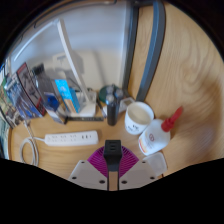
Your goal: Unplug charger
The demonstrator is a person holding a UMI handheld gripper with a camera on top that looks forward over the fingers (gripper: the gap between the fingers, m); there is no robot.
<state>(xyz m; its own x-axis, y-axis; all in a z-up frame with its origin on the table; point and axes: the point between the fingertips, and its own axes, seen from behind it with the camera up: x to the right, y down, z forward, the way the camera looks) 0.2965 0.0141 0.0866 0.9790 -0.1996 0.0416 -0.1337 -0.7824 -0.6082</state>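
My gripper (113, 156) is shut on a small black charger (114, 150), which sits between the tips of the two magenta pads (98, 159). The charger is held over the wooden table, apart from the white power strip (72, 137). The strip lies just ahead of the fingers and to their left, with a white cable (29, 150) looping off its left end. I cannot see the charger's prongs.
A white mug (138, 116) and a white glue bottle with a red cap (155, 135) stand just ahead to the right. A dark can (110, 100) stands beyond them. Blue boxes and clutter (55, 95) line the left side. A chair leg (150, 50) stands farther back.
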